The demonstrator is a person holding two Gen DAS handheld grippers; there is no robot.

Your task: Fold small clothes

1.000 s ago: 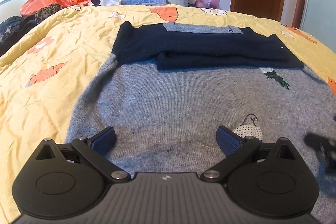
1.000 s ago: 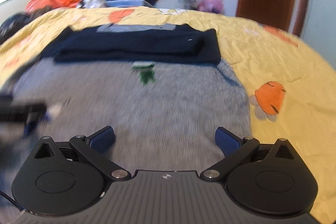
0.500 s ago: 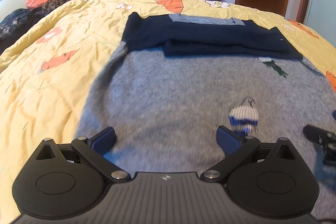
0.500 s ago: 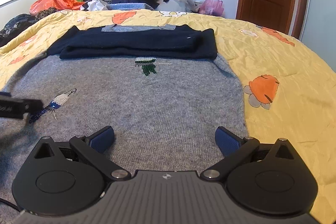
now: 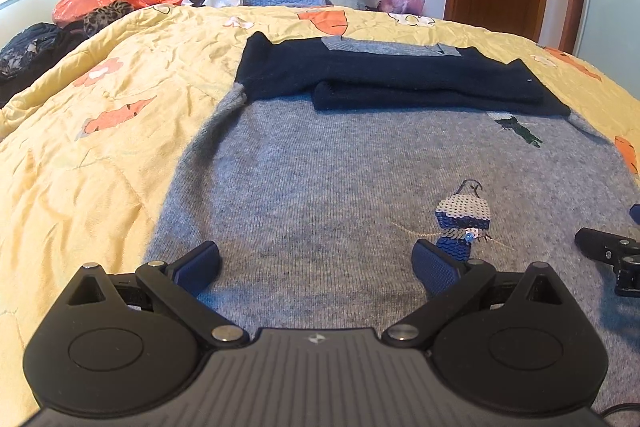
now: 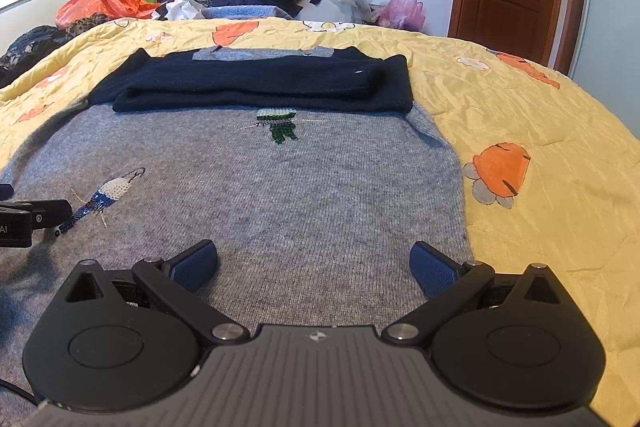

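Grey sweater (image 5: 320, 187) lies flat on the yellow bedspread (image 5: 100, 147), its navy sleeves (image 5: 400, 83) folded across the far end. Left gripper (image 5: 316, 263) and right gripper (image 6: 314, 263) hover over its near hem, side by side, spread wide, holding nothing.

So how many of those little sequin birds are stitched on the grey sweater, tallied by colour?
Blue and white sequin bird: 1
Green and white sequin bird: 1
Total on the grey sweater: 2
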